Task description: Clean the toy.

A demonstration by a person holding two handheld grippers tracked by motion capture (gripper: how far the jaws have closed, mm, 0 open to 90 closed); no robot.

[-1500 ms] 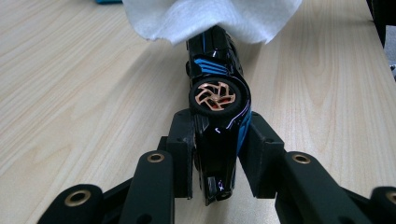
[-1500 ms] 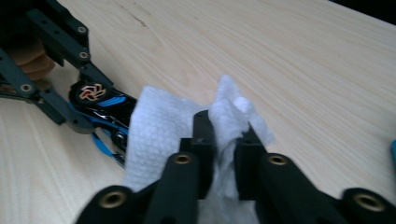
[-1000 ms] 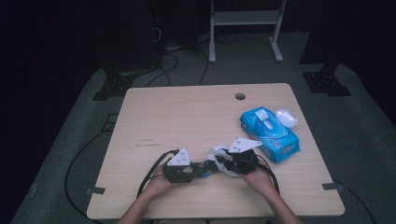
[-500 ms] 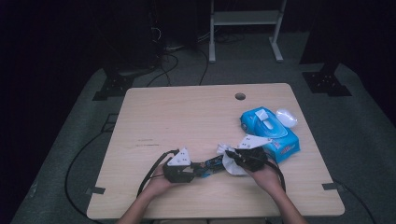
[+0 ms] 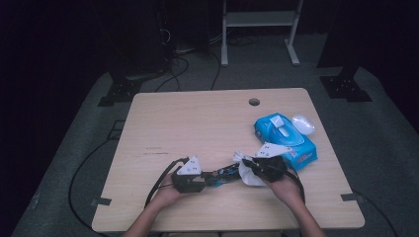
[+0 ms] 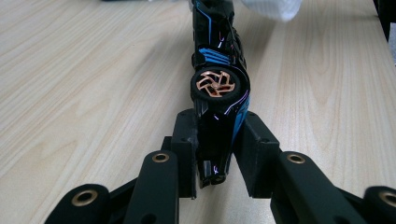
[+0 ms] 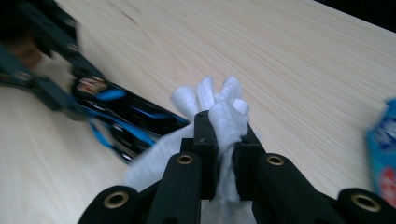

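Observation:
A black and blue toy car [image 6: 219,70] with copper-coloured wheels lies on its side between the jaws of my left gripper [image 6: 217,135]. The jaws have just been closing and are shut on the car's one end. In the high view the left gripper [image 5: 207,178] points right, with the car [image 5: 225,174] sticking out toward my right gripper [image 5: 248,170]. My right gripper [image 7: 223,135] is shut on a bunched white wipe [image 7: 219,105]. The wipe [image 5: 247,177] rests against the far end of the car [image 7: 126,116].
A blue pack of wipes [image 5: 285,138] lies on the wooden table [image 5: 197,123] at the right, just beyond the right hand. A white lid-like object [image 5: 303,123] sits beside it. A cable hole [image 5: 254,102] is near the far edge.
The right gripper has shifted slightly to the right with the wipe bunched closer against the car. The left gripper and the car have stayed put.

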